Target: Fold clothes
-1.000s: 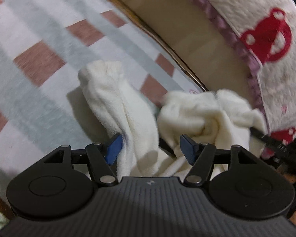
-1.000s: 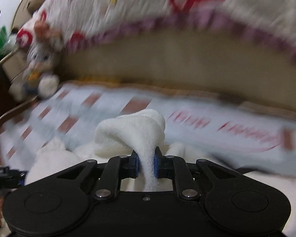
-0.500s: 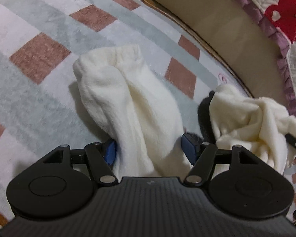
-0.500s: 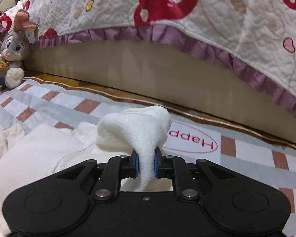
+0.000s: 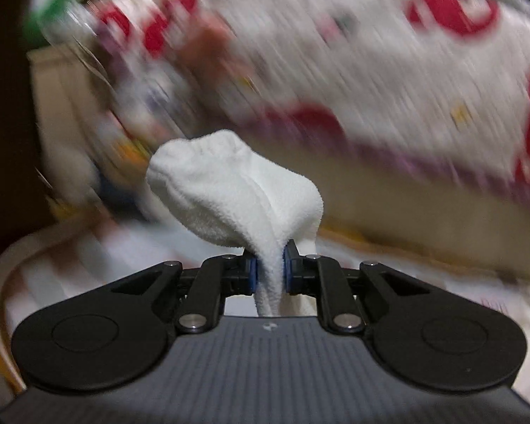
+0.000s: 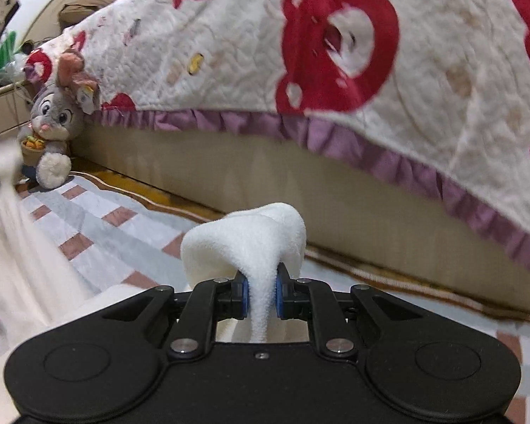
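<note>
1. Left wrist view: half a second ago the left gripper (image 5: pixel 269 275) stood apart over the white fleece garment (image 5: pixel 236 194) lying on the checked rug; now it is clamped on a bunched fold of it, lifted clear, with a motion-blurred background.
2. Right wrist view: the right gripper (image 6: pixel 261 300) stays clamped on another bunch of the garment (image 6: pixel 247 243), held above the checked rug (image 6: pixel 116 233). More of the cloth hangs blurred at the left edge. A plush rabbit (image 6: pixel 53 130) sits by the bed's quilt (image 6: pixel 265 53).
</note>
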{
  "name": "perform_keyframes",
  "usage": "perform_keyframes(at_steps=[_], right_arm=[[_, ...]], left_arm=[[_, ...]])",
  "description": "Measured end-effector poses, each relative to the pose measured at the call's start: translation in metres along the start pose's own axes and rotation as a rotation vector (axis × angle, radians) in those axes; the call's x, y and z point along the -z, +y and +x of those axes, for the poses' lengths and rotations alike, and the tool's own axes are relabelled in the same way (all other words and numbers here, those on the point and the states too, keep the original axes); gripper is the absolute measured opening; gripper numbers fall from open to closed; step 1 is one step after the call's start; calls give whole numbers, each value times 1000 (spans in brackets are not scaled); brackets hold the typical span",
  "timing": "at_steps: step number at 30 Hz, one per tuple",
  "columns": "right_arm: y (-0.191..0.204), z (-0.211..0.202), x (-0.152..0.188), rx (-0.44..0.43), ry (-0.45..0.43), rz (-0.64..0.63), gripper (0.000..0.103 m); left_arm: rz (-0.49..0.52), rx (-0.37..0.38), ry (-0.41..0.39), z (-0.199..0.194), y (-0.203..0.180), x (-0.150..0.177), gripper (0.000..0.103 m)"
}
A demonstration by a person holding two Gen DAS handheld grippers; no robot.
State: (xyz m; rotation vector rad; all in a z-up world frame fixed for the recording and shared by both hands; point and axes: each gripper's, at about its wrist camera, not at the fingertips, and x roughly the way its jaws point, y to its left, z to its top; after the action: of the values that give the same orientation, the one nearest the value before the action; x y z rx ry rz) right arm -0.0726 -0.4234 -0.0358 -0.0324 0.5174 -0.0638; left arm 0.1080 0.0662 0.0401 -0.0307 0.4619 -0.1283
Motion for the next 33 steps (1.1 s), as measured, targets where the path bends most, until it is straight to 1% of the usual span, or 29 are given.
perform_keyframes(at_steps=[1,5,7,8,9,10,11,12,13,14,15,17,18,19,20,21,23,26,28,30,31,32,33], right_arm=[[3,-1,-3,2,-14,-11,16],[11,-6,-9,24,-100,-15,15],[17,-6,-10,41,-149,-37,17],[19,-1,-10,35,-140,-49,23],[19,7,-10,9,-101,-41,27],[18,16,-10,-22,-57,-29,30],[15,23,-9,-52,-17,-8,39],[11,30,-8,-77,16,16,42],[4,34,-5,-86,35,56,43],[-4,37,-2,-91,50,101,46],[-16,39,2,-93,60,156,46],[-43,41,13,-86,83,277,47],[-52,37,20,-74,97,302,47],[-60,33,27,-63,110,317,47],[-68,29,35,-51,123,332,47],[-76,25,42,-40,136,348,47],[-92,17,57,-17,163,378,47],[-117,4,79,17,202,423,51],[-133,-4,94,40,229,453,51],[-144,-12,107,56,250,468,52],[-145,-17,113,59,255,463,52],[-147,-21,119,62,261,459,54],[-148,-24,124,53,266,459,55]], left_arm=[[4,-38,-42,-6,12,-13,13],[-6,-188,-158,-18,54,-38,13],[-60,-257,-176,-15,78,-35,13],[-79,-307,-156,-6,87,-26,14],[-97,-358,-132,4,95,-16,14],[-115,-409,-108,14,104,-6,19],[-128,-470,-35,30,110,9,25],[-149,-526,56,44,116,23,30],[-195,-577,159,57,121,38,34],[-292,-612,246,62,124,54,34],[-388,-594,289,60,123,68,34],[-461,-446,320,55,99,88,38],[-425,-394,335,53,76,93,40],[-383,-344,350,51,51,97,44],[-327,-276,362,48,22,101,47],[-287,-198,368,44,-6,104,49],[-224,-24,391,35,-64,112,56],[-120,209,486,26,-158,137,59],[-34,331,553,18,-212,164,59],[74,388,600,6,-261,189,59],[130,415,622,0,-285,201,65],[198,404,608,-4,-304,209,72],[267,388,589,-8,-322,216,73]])
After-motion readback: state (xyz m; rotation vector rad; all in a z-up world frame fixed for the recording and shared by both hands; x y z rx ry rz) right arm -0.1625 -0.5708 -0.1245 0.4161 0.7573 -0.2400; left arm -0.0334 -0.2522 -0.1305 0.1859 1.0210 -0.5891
